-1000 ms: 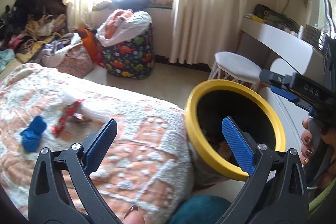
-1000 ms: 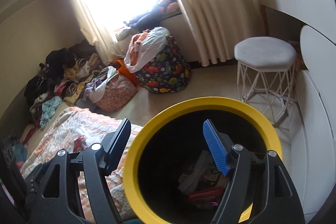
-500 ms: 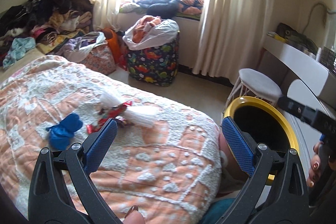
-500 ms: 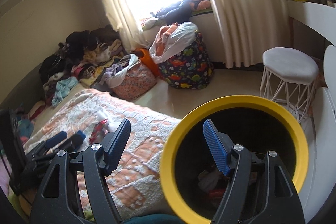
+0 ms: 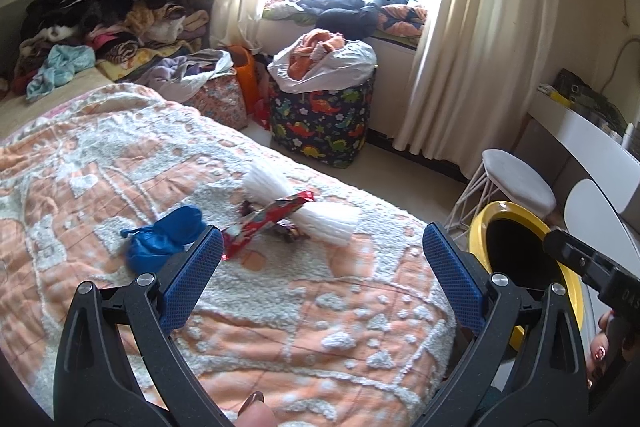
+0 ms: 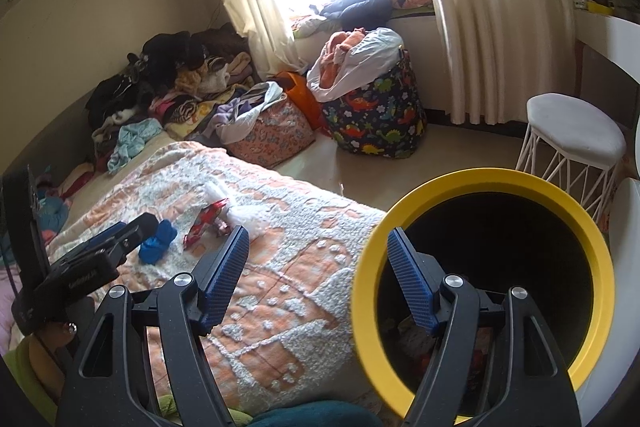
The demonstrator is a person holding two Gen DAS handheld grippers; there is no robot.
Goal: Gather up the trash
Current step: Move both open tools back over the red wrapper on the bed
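Note:
On the orange-and-white bedspread [image 5: 280,327] lie a crumpled blue bag [image 5: 164,243], a red wrapper [image 5: 268,219] and a white plastic bundle [image 5: 328,221]. My left gripper [image 5: 320,231] hovers open over the bed just short of them, nothing between its blue pads. The right wrist view shows the same trash: blue bag [image 6: 158,245], red wrapper [image 6: 206,221]. A yellow-rimmed black bin [image 6: 492,177] stands at the bed's right side with scraps inside. My right gripper [image 6: 317,230] is open above the bin's near rim, one finger over the bin, the other over the bed. The bin [image 5: 500,206] also shows in the left wrist view.
A dinosaur-print hamper [image 5: 324,131] stuffed with clothes stands by the curtain. A white stool [image 5: 516,183] and a white desk [image 5: 592,135] are at right. Piled clothes [image 5: 112,11] and a floral bag [image 5: 220,99] crowd the bed's far end.
Both views swung left toward the bed. The bin slid to the right in each frame, and the trash on the bedspread came nearer and toward the middle. Both grippers stayed open.

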